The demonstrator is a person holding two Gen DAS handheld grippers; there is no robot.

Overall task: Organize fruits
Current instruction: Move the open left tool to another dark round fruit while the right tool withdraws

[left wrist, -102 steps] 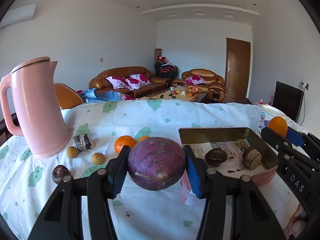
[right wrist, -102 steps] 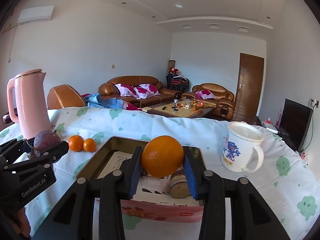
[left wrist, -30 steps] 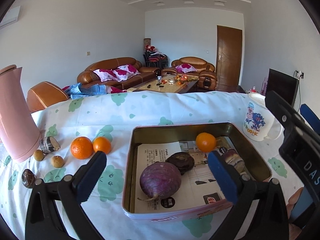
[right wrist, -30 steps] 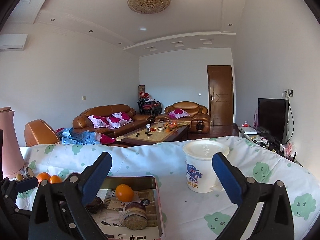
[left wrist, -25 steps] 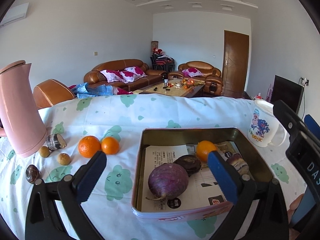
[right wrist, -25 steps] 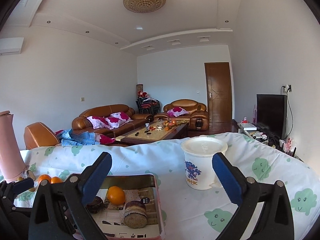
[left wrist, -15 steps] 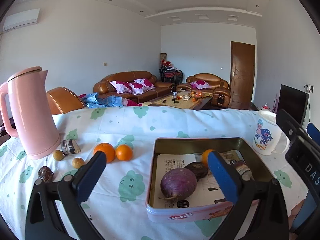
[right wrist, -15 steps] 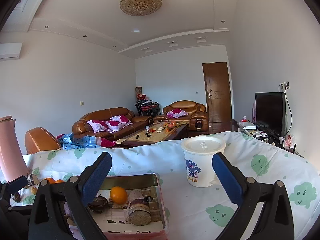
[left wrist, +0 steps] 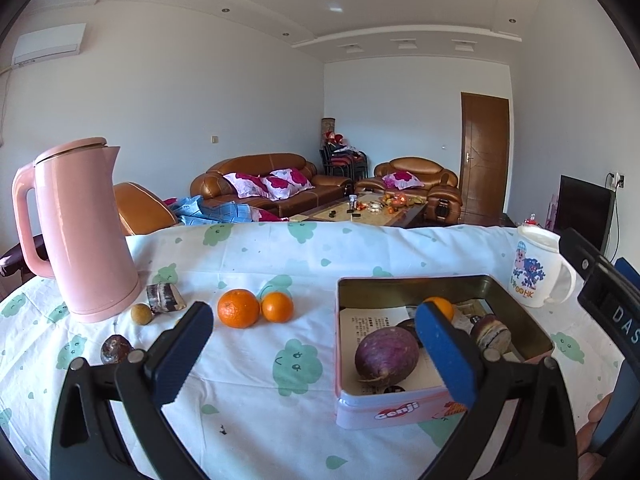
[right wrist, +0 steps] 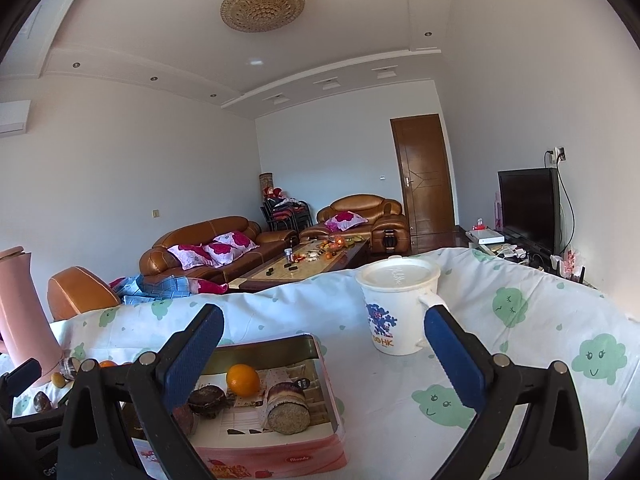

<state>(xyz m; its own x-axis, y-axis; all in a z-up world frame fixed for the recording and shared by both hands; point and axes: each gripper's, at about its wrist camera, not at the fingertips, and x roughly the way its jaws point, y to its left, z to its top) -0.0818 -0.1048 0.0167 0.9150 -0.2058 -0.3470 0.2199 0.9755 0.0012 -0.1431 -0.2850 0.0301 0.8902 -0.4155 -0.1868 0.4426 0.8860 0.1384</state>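
Observation:
A pink tin box (left wrist: 400, 410) lined with printed paper holds a purple round fruit (left wrist: 386, 354), an orange (left wrist: 440, 305), a dark brown fruit and a cut brown piece (left wrist: 490, 334). The box also shows in the right wrist view (right wrist: 280, 454), with the orange (right wrist: 242, 379) and the cut piece (right wrist: 287, 408). Two oranges (left wrist: 239, 308) (left wrist: 277, 306), small brown fruits (left wrist: 141, 314) and a dark fruit (left wrist: 116, 348) lie on the cloth left of the box. My left gripper (left wrist: 316, 354) is open and empty above the cloth. My right gripper (right wrist: 322, 354) is open and empty above the box's right side.
A tall pink kettle (left wrist: 80, 232) stands at the left. A white lidded mug (left wrist: 536, 272) stands right of the box, also in the right wrist view (right wrist: 396, 304). The table has a white cloth with green clouds (left wrist: 296, 362). Sofas and a television are behind.
Both grippers have let go of their fruit: the purple fruit and the orange now lie in the box. The left gripper has drawn back and swung left; the right one has risen.

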